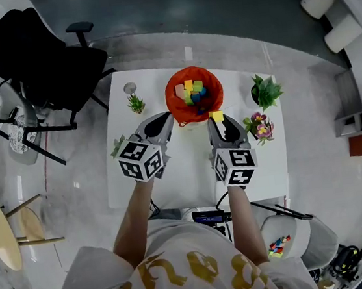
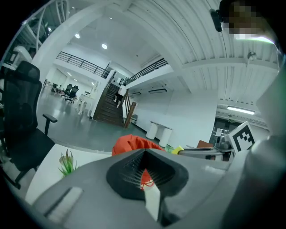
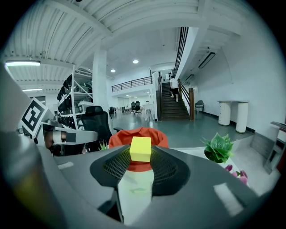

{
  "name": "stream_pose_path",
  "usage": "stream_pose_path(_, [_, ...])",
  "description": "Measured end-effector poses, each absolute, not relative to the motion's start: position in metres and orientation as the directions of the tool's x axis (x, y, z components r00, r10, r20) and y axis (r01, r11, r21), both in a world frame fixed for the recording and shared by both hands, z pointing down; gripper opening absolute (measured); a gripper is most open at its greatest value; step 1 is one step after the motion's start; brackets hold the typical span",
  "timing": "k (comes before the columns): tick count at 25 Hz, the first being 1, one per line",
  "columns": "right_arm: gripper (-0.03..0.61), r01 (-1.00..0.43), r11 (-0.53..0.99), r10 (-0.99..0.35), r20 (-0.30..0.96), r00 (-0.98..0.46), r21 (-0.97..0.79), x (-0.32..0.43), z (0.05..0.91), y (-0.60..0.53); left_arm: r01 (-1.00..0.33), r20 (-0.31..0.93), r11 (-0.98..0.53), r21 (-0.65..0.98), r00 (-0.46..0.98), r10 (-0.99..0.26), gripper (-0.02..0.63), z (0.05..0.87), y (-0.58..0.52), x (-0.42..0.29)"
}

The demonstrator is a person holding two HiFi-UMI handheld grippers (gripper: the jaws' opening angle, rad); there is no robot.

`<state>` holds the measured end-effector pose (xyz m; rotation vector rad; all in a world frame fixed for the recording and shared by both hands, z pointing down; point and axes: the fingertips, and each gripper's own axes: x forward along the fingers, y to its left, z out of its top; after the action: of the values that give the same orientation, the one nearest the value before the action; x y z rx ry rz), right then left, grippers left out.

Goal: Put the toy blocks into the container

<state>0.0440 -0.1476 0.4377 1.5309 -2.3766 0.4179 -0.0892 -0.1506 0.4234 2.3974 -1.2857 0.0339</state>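
Both forearms reach straight out over the white table [image 1: 184, 166], grippers side by side, pointing slightly down. The right gripper [image 1: 218, 121] is clamped on a yellow block [image 3: 140, 149], held just short of the orange container [image 1: 173, 102], which already has blocks inside. The left gripper [image 1: 166, 118] has its tips pinched together right at the container's near rim, with orange cord showing in the gap. Small potted plants [image 1: 265, 91] flank the container, and a black office chair [image 1: 46, 59] stands beyond. The shirt's gold print isn't readable.
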Motion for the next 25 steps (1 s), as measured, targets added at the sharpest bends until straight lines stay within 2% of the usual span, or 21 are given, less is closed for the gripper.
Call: stream_pose_path(25, [0.172, -0.907, 0.42, -0.821, 0.413, -0.393, -0.028, 0.027, 0.46, -0.195, -0.772, 0.217, -0.499, 0.394, 0.606, -0.765, 0.0, 0.449, -0.184, -0.082])
